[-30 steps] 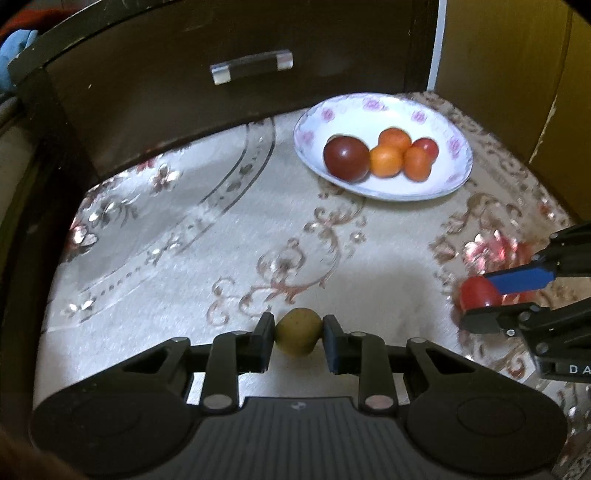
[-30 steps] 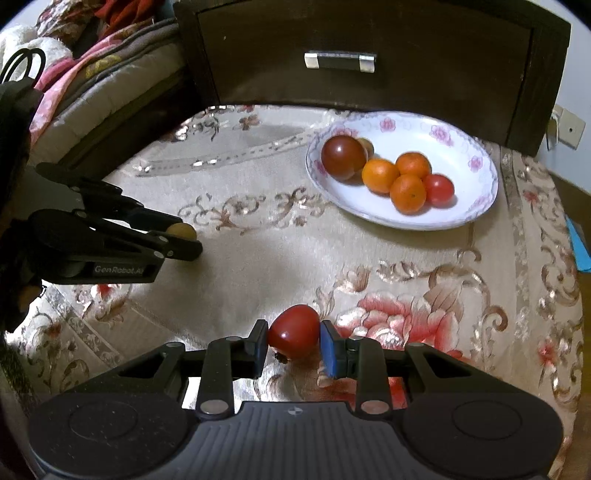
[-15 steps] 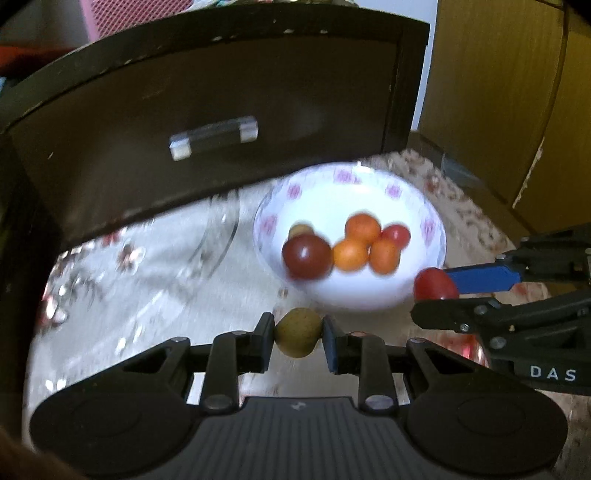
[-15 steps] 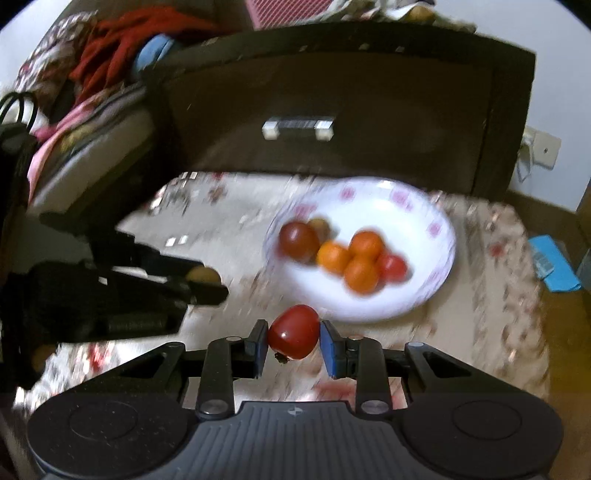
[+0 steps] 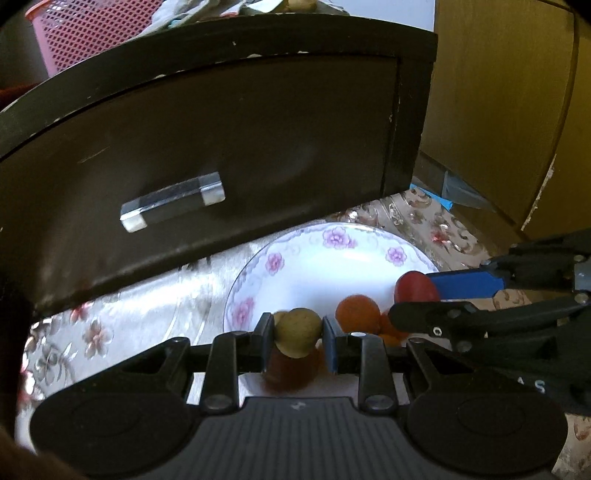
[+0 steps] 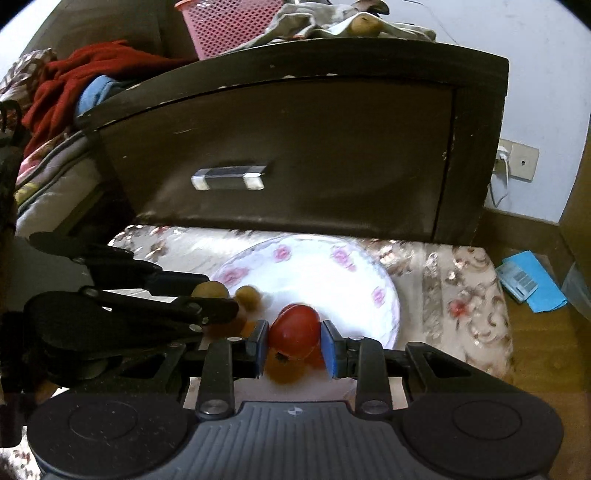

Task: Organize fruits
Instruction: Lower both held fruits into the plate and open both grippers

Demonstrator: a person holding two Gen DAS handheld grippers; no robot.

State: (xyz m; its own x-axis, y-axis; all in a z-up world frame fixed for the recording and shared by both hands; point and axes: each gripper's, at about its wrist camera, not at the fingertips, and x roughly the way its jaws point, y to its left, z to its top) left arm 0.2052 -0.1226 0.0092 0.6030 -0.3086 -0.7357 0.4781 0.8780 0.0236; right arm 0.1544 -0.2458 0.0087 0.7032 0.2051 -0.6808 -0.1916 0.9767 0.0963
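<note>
My left gripper (image 5: pixel 298 334) is shut on a small yellow-brown fruit (image 5: pixel 298 332) and holds it over the near side of the white flowered bowl (image 5: pixel 332 258). My right gripper (image 6: pixel 294 341) is shut on a red tomato (image 6: pixel 294 332), also over the bowl (image 6: pixel 325 273). In the left wrist view the tomato (image 5: pixel 415 288) and right gripper show at the right. Oranges (image 5: pixel 356 314) and a dark red fruit (image 5: pixel 288 373) lie in the bowl below. In the right wrist view the left gripper's fruit (image 6: pixel 210 290) shows at the left.
A dark wooden drawer front (image 5: pixel 221 147) with a metal handle (image 5: pixel 173 206) rises just behind the bowl. A floral cloth (image 6: pixel 461 295) covers the table. A pink basket (image 6: pixel 229 26) and clothes sit on the cabinet. A blue packet (image 6: pixel 528 280) lies on the floor to the right.
Both grippers have lifted and moved forward from the cloth to over the bowl, each still holding its fruit. The drawer front now fills the view.
</note>
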